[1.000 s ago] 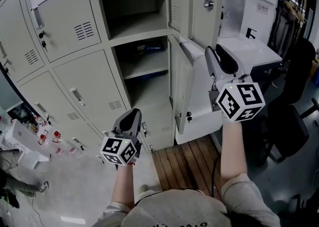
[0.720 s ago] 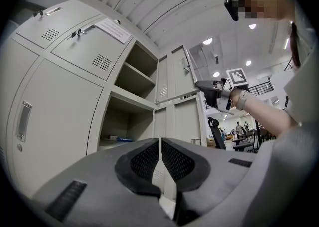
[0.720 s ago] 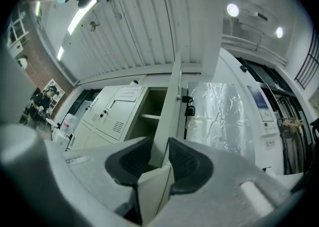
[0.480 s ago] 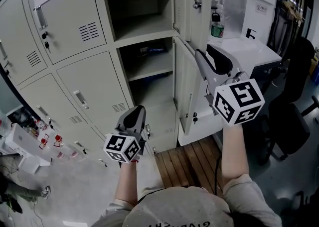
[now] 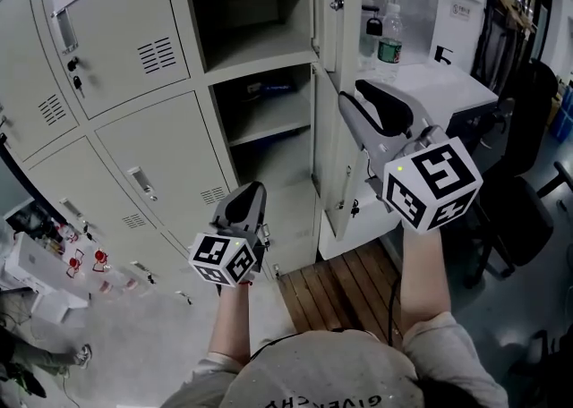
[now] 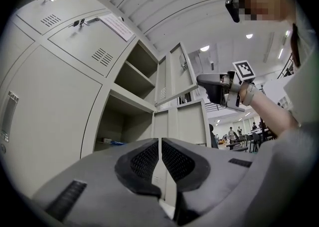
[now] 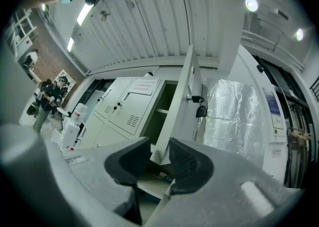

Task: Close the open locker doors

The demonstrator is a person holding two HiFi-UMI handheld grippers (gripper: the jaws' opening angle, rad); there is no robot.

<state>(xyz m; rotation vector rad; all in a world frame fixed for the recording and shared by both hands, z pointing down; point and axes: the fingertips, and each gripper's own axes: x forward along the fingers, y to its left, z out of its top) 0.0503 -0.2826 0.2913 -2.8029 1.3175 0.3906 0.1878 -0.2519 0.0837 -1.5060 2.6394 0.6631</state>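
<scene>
The beige locker bank has one column open, with an upper door (image 5: 324, 4) and a middle door (image 5: 329, 147) both swung out to the right. My right gripper (image 5: 352, 97) is beside the middle door's top, just right of it. Its jaws have just been opening and stand apart. The upper door's (image 7: 182, 96) lower corner shows through the gap of the right gripper (image 7: 159, 154), and the pads do not press on it. My left gripper (image 5: 246, 196) is low in front of the open column. The left gripper (image 6: 160, 144) is shut and holds nothing.
Closed lockers (image 5: 134, 39) fill the left. A white cabinet (image 5: 448, 84) with a bottle (image 5: 387, 35) stands right of the doors, and a black chair (image 5: 528, 209) further right. Wooden slats (image 5: 331, 290) lie underfoot. Small clutter (image 5: 45, 254) sits on the floor at left.
My right gripper has moved left, closer to the open doors. The left gripper has hardly shifted.
</scene>
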